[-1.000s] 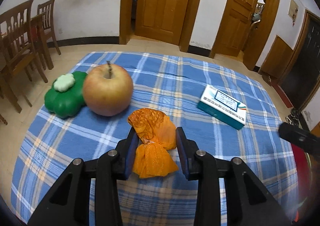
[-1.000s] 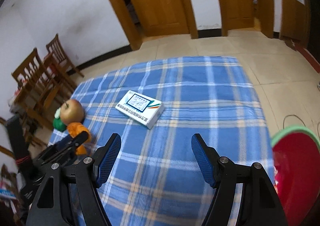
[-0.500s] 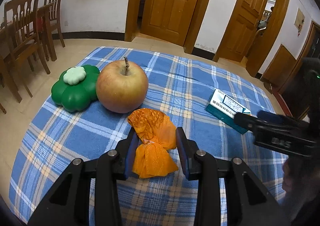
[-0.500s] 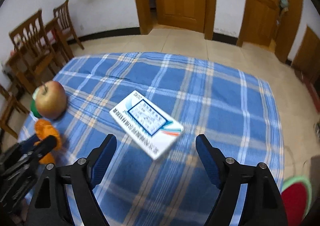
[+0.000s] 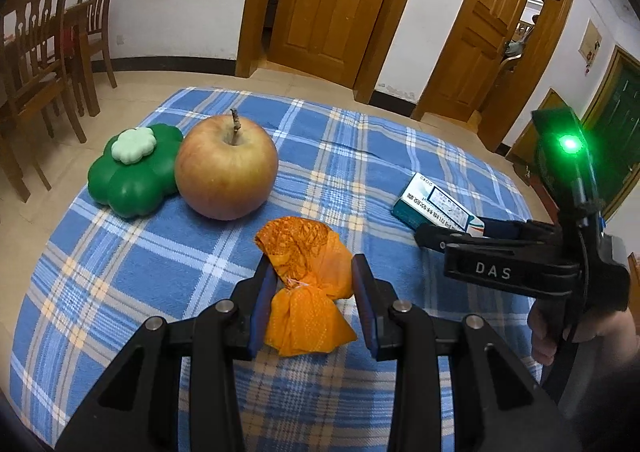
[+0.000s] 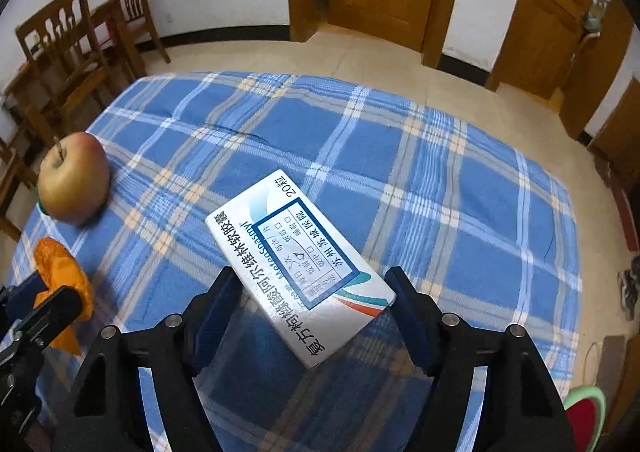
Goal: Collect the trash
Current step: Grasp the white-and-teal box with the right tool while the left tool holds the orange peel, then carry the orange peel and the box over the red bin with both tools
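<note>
Orange wrapper sits pinched in our left gripper, so we square our wide-open, empty right gripper around the box between its fingers (lying diagonal) before closing.

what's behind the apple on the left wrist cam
A green clover-shaped container sits behind and left of the apple, touching it or nearly. The apple covers its right edge.
</note>
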Action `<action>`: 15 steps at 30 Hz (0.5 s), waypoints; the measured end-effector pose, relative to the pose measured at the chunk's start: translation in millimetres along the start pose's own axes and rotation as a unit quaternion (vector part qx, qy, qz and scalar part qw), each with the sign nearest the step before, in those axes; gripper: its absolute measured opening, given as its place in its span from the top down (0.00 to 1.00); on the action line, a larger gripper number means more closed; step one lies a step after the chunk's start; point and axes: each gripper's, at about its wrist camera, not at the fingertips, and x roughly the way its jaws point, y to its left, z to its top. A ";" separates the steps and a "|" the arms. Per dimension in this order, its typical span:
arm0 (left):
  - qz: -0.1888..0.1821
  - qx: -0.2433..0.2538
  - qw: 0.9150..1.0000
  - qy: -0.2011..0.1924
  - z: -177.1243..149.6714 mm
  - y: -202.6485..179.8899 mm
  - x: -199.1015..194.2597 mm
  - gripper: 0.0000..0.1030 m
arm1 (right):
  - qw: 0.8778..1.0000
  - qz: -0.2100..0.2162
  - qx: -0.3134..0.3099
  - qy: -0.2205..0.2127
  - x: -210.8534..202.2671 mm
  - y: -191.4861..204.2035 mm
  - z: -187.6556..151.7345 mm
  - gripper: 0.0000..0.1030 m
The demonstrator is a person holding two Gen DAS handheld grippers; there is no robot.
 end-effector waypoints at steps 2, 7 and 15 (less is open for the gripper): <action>-0.004 -0.001 1.000 0.000 -0.4 -0.7 -1.4 0.63 | 1.000 0.003 0.007 -0.004 -4.2 0.7 -6.1 0.27; -0.010 0.006 1.000 -0.011 -1.0 -6.3 -8.8 0.63 | 0.999 0.007 0.041 -0.021 -26.0 0.2 -28.1 0.27; -0.023 0.033 0.998 -0.039 -2.5 -22.7 -30.7 0.63 | 0.989 0.012 0.126 -0.071 -94.7 -16.1 -74.1 0.27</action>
